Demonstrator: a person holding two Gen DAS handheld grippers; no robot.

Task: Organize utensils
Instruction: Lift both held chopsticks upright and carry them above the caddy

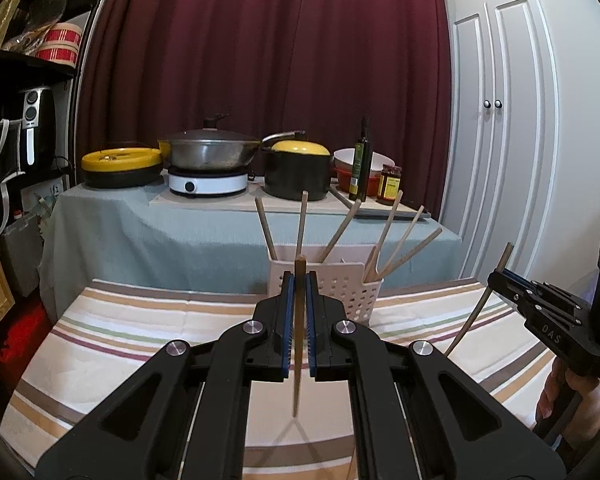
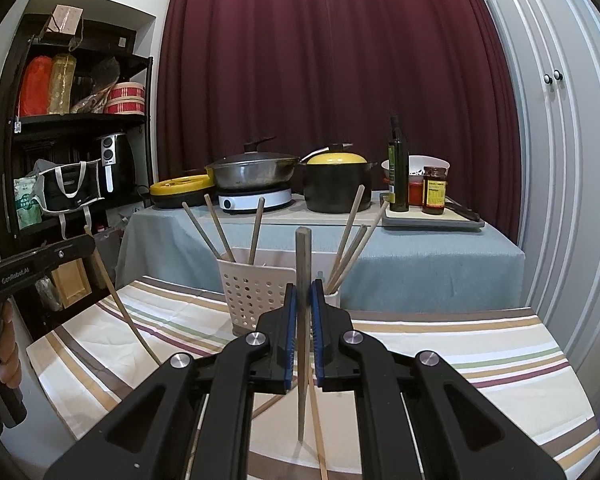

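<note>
Left wrist view first: the left gripper (image 1: 299, 284) has its jaws pinched nearly shut on one chopstick (image 1: 298, 344), held upright with the tip hanging just above the striped cloth (image 1: 112, 344). Behind it sits the white holder (image 1: 342, 286) at the far edge of the cloth, and I count six chopsticks poking out of it, three in the left part and three leaning right. Off to the right you can see the right gripper (image 1: 504, 276) clamped on its own stick (image 1: 476, 308), with a hand (image 1: 572, 400) on the grip. On the back table (image 1: 140, 216) there are two black pots with yellow lids, one wok on a burner, one bottle, one jar and a white bowl.

Right wrist view: the right gripper (image 2: 303, 292) has its jaws closed tight around one darker stick (image 2: 302, 320), vertical, tip near the cloth (image 2: 460, 344). Two loose chopsticks (image 2: 315, 420) lie on the cloth under it, crossing each other. The holder (image 2: 252, 292) shows six sticks again, three and three. The left gripper (image 2: 76, 248) is at the left edge holding its stick (image 2: 128, 312); I can't tell from this angle how wide its jaws are.
</note>
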